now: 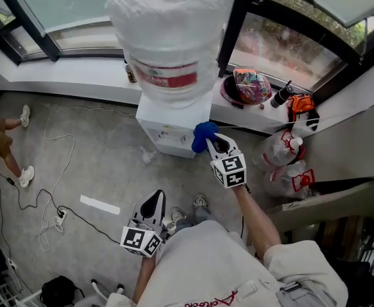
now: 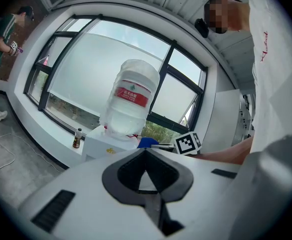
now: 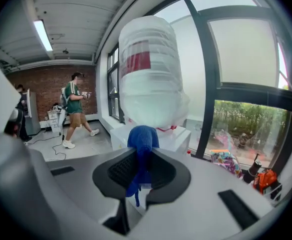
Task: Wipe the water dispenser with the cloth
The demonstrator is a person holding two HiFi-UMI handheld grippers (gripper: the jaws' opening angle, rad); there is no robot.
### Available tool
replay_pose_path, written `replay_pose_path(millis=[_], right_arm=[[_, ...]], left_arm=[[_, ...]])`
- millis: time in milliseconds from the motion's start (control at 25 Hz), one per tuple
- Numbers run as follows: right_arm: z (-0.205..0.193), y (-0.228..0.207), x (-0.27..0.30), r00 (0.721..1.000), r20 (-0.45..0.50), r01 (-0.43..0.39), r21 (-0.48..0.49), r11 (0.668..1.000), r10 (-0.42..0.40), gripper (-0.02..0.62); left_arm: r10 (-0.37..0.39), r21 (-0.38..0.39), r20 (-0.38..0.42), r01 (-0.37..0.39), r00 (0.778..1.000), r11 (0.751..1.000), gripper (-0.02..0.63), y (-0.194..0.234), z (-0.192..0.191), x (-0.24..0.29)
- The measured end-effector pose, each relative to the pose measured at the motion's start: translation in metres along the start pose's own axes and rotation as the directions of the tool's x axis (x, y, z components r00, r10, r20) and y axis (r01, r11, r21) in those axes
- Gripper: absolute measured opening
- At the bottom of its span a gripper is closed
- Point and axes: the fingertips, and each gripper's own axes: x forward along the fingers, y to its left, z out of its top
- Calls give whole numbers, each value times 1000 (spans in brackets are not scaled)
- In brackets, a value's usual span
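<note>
Head view, left to right.
- Person (image 1: 7, 142): legs only, at 9 o'clock of the frame. Both gripper views showed the whole figure, in a green shirt.
- Cable (image 1: 52, 171): loose on the grey floor.
- Left gripper (image 1: 153, 201): at 6 o'clock of the water dispenser, well apart from it. Its own view showed the jaws together with nothing between them.
- Small dark bottle (image 1: 130, 74): on the sill at 10 o'clock of the dispenser. It was also seen in the left gripper view, where its label was too small to read.
- Water dispenser (image 1: 167, 126): white body under an inverted bottle (image 1: 167, 31) wrapped in clear film.
- Red label (image 2: 133, 96): white characters showed in the left gripper view but were too small to read. The head view gave only a red band.
- Cloth (image 1: 204, 136): blue, at 4 o'clock of the dispenser body by its right front corner. Contact could not be judged.
- Right gripper (image 1: 215, 144): jaws clamped on the cloth, whose tail hung down between the pads in the right gripper view.
- Bright patterned bag (image 1: 250, 85) and orange item (image 1: 300, 104): on the sill at 2 o'clock.
- Plastic bags (image 1: 286, 152): below the sill.

Right gripper view only.
- Brick wall (image 3: 41, 84) and ceiling lamp (image 3: 42, 34).

Writing.
- Red cursive on the wearer's shirt (image 1: 212, 298) was cut off and unreadable.
</note>
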Motion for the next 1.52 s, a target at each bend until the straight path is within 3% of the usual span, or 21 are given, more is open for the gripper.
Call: replay_pose_path(millis=[360,560,760,1080,1520], right_arm=[[58,104,64,969,81,-228,-70,971,233,54],[84,162,112,933,90,-338,-106,935,348,54],[100,197,159,908,80,-399,-137,907,412,55],[73,176,202,930,-33,-366,-124,922,365,54],[43,115,163,961,-51,-274,-70,959,271,54]], left_arm=[[104,-17,31,-103,994,995,12,21,3,-24],[212,-33,48,-210,976,977,12,46,8,-50],[301,-54,53,-298,952,953,12,66,9,-69],[337,-66,51,-333,940,941,12,76,11,-75],[215,-42,28,-214,976,976,12,62,12,-39]])
